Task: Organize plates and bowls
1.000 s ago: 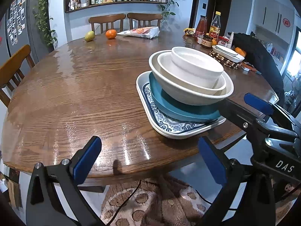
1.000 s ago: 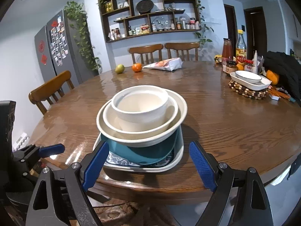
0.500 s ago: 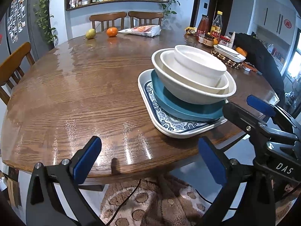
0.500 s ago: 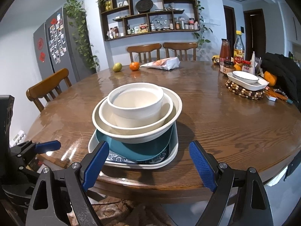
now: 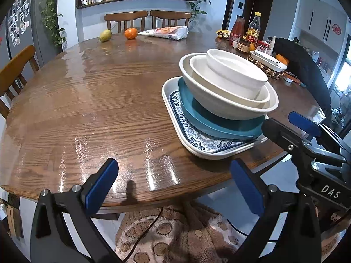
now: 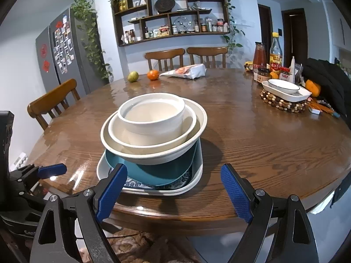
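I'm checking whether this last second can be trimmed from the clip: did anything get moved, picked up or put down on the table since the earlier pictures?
Nothing on the table was moved, gripped or released. The stack of bowls sits on the teal plate and patterned tray as before; only the framing drifts slightly. Both tools, left and right, remain open and empty short of the table edge.

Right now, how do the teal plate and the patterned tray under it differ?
The teal plate is plain and round; the patterned tray is white, rectangular with rounded corners and blue scrollwork. The tray sits directly on the table; the plate lies in it, carrying the nested white bowls. Both are shallow.
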{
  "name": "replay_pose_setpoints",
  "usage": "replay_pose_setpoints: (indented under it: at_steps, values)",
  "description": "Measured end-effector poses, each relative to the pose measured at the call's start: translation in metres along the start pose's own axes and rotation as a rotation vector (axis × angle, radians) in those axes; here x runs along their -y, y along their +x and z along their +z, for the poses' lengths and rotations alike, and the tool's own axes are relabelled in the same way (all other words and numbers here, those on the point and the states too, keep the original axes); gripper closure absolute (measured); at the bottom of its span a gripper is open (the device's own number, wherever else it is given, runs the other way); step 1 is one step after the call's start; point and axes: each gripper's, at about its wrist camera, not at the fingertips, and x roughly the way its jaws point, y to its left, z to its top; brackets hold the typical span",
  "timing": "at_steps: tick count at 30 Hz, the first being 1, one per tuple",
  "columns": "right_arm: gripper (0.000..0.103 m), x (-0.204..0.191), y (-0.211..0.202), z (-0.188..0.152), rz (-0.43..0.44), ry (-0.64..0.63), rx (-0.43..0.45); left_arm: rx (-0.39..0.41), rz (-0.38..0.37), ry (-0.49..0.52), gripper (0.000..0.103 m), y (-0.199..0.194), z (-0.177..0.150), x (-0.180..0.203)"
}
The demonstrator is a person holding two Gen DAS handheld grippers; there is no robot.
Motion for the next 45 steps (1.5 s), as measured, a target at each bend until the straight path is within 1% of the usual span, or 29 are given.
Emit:
replay_pose_setpoints:
  at_steps: [45]
  values:
    - [0.015, -0.0029, 0.0048, -0.0024, 0.004, 0.003, -0.008, 0.002, -0.007, 0.01, 0.001, -0.0022, 0.0002, 0.0004]
